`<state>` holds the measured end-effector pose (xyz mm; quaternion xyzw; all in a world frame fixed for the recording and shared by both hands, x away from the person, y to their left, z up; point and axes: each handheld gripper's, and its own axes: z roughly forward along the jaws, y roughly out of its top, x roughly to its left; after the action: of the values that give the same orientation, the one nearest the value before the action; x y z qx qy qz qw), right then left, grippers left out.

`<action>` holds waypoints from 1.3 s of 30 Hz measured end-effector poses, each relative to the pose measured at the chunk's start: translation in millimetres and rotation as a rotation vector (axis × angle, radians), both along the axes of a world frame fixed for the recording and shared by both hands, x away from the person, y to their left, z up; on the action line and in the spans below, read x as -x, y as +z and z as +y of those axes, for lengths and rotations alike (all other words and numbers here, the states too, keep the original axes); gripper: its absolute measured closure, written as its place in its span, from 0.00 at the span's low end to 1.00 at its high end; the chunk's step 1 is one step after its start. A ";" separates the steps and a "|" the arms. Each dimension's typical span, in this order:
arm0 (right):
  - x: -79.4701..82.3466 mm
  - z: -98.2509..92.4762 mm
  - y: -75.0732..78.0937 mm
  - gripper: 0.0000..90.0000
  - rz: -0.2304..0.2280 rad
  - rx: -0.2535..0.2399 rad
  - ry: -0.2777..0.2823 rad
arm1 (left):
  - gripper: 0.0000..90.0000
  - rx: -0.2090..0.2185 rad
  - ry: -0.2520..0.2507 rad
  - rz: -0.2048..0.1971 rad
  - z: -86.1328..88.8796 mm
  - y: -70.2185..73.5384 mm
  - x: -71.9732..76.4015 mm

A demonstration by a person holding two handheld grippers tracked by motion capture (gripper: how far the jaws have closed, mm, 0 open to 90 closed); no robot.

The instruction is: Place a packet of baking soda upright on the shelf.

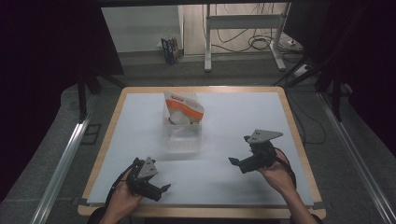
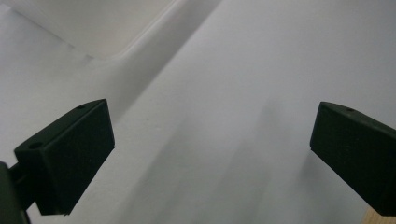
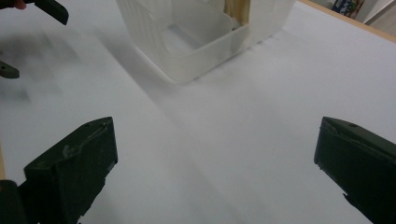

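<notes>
A clear plastic container stands at the middle of the white sheet, and an orange-and-white bag sits upright at its far end. My left gripper is held low near the front edge, left of centre, open and empty, jaws pointing right. My right gripper hovers right of the container, open and empty, jaws pointing left. In the right gripper view the container lies ahead beyond my right gripper, whose jaws stand wide apart. In the left gripper view, my left gripper spans bare sheet.
The white sheet covers a table with a wooden rim. Black curtains flank both sides. On the floor beyond are a desk frame, cables and a small box. The other gripper shows at the right gripper view's top left.
</notes>
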<state>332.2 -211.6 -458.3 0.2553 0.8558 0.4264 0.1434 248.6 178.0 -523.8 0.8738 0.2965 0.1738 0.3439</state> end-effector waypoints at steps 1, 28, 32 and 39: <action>1.6 -3.2 -0.6 0.00 -0.001 0.000 -0.007 | 0.00 -0.001 -0.001 0.000 0.0 0.0 -0.1; 31.9 -55.3 -13.3 0.00 -0.025 0.029 -0.140 | 0.00 -0.009 -0.003 -0.004 -1.4 -0.6 0.1; 35.6 -61.7 -15.7 0.00 -0.024 0.040 -0.160 | 0.00 -0.003 -0.007 -0.006 -1.3 -0.3 0.3; 41.7 -71.4 -20.2 0.00 -0.019 0.055 -0.191 | 0.00 -0.005 -0.008 -0.014 -1.7 -1.3 0.5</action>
<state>290.5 -283.1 -478.5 0.3276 0.8375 0.3898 0.1983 248.1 176.3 -525.0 0.8747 0.2900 0.1794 0.3445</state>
